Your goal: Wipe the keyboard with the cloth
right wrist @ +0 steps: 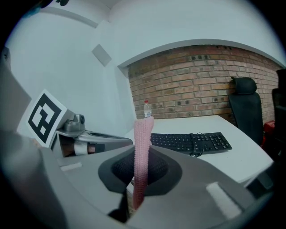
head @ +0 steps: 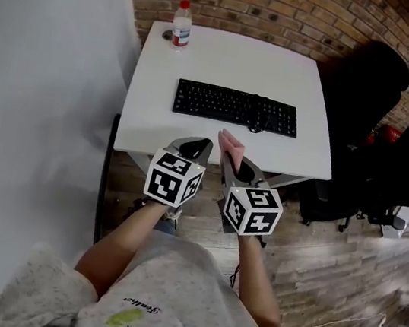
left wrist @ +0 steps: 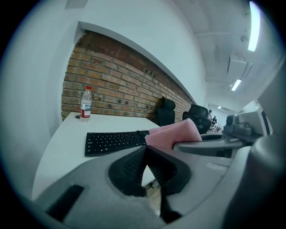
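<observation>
Pink cloth (head: 231, 145); black keyboard (head: 214, 102); white table (head: 229, 55); red-brick wall (head: 290, 11).

The head view looks steeply down from above the person's chest onto the whole white surface (head: 229, 55), with the brick wall (head: 290, 11) at the top. The left gripper view sits low behind the left hand-held gripper (left wrist: 145, 150), near the surface's front edge, facing the wall. The right gripper view does likewise behind the right hand-held gripper (right wrist: 143, 150) and the cloth (right wrist: 142, 134) it grips. All three views share the keyboard (head: 236, 108), the bottle (head: 182, 24) and the wall.
</observation>
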Demonstrator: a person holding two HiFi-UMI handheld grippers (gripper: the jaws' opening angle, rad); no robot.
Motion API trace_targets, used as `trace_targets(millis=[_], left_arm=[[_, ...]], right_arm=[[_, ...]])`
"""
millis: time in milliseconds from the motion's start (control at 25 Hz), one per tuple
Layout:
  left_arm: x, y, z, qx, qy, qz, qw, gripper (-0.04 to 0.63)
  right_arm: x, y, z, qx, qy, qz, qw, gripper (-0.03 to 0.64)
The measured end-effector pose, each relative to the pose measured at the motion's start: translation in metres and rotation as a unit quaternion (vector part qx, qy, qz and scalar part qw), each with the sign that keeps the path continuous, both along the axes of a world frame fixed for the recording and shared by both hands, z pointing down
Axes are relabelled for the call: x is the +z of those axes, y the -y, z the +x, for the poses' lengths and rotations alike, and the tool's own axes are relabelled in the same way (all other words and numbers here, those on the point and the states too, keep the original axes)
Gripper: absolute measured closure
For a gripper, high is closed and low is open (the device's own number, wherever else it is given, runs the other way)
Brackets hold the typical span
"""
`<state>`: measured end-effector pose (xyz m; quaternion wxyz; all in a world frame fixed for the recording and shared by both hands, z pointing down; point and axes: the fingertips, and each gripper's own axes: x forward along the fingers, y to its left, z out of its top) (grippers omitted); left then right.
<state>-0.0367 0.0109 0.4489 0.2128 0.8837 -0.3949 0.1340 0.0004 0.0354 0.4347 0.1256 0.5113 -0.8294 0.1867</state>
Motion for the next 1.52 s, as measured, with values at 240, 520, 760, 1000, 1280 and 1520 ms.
trace_targets(millis=[240, 520, 760, 1000, 1280, 1520], left_arm=[[0.007, 0.047, -0.025, -0.017, 0.000, -0.016, 0.9997, 0.600], [0.018, 0.094, -0.057, -0.046, -0.009, -0.034, 0.9983, 0.600], [0.033, 0.120, -0.089, -0.074, -0.012, -0.050, 0.9959, 0.600], [0.049, 0.144, -0.120, -0.104, -0.014, -0.067, 0.9923, 0.600], [0.057, 0.168, -0.147, -0.125, -0.010, -0.081, 0.9888, 0.600], [0.056, 0.177, -0.148, -0.121, -0.004, -0.084, 0.9891, 0.600]], right_arm=[[0.003, 0.053, -0.023, -0.016, 0.011, -0.022, 1.000, 0.594], [0.009, 0.111, -0.060, -0.044, 0.029, -0.044, 0.998, 0.594], [0.019, 0.159, -0.096, -0.068, 0.054, -0.066, 0.994, 0.594], [0.034, 0.204, -0.127, -0.079, 0.098, -0.102, 0.987, 0.594], [0.060, 0.241, -0.148, -0.068, 0.151, -0.157, 0.974, 0.594], [0.076, 0.261, -0.150, -0.031, 0.223, -0.201, 0.954, 0.594]])
